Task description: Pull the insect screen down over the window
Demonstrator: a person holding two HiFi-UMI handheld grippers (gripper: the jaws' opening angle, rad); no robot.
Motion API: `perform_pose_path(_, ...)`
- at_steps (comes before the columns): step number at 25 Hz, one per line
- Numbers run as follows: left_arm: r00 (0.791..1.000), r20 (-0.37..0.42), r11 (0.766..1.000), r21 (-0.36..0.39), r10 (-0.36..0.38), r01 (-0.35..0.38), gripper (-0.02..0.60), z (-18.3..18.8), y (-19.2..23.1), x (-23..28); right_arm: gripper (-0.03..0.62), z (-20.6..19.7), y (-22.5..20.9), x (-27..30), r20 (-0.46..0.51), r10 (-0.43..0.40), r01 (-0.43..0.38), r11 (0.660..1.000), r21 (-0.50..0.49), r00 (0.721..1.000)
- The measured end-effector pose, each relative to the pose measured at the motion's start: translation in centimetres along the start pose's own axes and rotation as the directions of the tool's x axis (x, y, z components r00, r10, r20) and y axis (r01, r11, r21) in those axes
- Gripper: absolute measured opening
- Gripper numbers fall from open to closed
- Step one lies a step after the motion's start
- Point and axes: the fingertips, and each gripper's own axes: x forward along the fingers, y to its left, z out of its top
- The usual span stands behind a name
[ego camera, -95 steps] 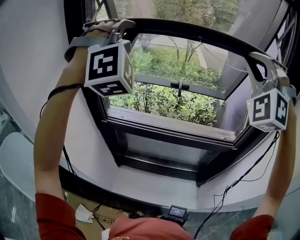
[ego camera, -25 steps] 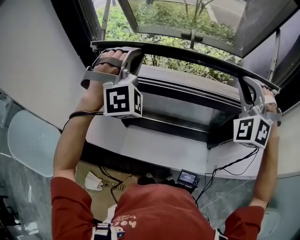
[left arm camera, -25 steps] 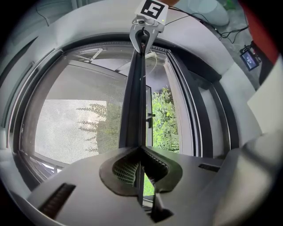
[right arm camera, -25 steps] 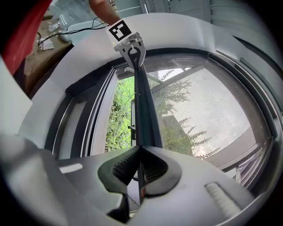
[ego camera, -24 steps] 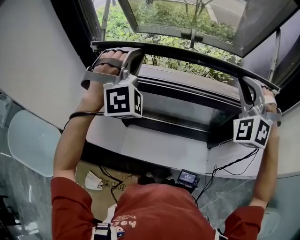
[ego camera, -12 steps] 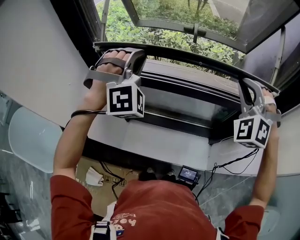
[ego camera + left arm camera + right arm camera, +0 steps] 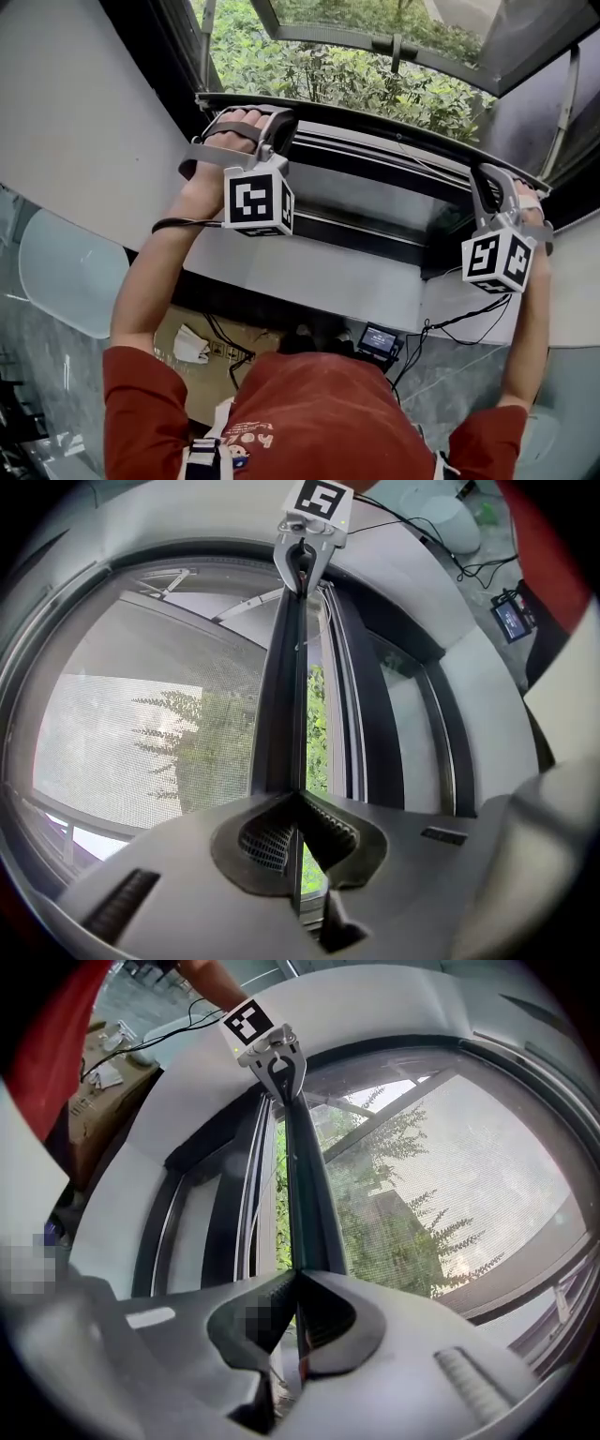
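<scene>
Held the insect screen's pull bar (image 7: 394, 139) near its left end with the left gripper (image 7: 279, 129) and near its right end with the right gripper (image 7: 481, 180). Positioned bar just above the dark window frame (image 7: 366, 234), shrubs (image 7: 328, 75) behind. Stood over a cardboard box (image 7: 214, 380) and a small lit device (image 7: 379, 340).

Left gripper (image 7: 277, 127): matte grey body; cube white with black square markers.
Right gripper (image 7: 483, 180): same grey; cube likewise black-on-white.
Insect screen bar (image 7: 281, 696): black, plain.
Screen mesh (image 7: 141, 733): fine grey weave, see-through.
Window frame (image 7: 356, 234): black, dark grey panel.
Wall (image 7: 84, 112): white.
Foliage (image 7: 328, 70): mottled green.
Shirt (image 7: 319, 412): red.
Cable (image 7: 459, 330): black.
Cardboard box (image 7: 192, 370): brown.
</scene>
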Motion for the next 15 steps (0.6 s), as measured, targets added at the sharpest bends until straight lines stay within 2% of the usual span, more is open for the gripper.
perform_pose_path(6, 1.0, 0.002, 1.0, -0.002, -0.028, 0.028, 0.018, 0.1, -1.2, 0.3, 0.026, -0.4, 1.2, 0.4, -0.015, 0.042, -0.041, 0.999, 0.012, 0.999)
perform_pose_path(12, 0.994, 0.001, 0.994, -0.004, -0.113, 0.113, 0.018, -0.3, -4.6, 1.1, 0.025, -1.1, 4.3, 1.4, -0.03, 0.115, -0.115, 0.993, 0.024, 0.993)
perform_pose_path(15, 0.991, 0.002, 0.991, -0.014, -0.132, 0.132, 0.018, -0.3, -5.6, 1.3, 0.026, -1.2, 5.2, 1.6, -0.031, 0.136, -0.134, 0.99, 0.045, 0.99)
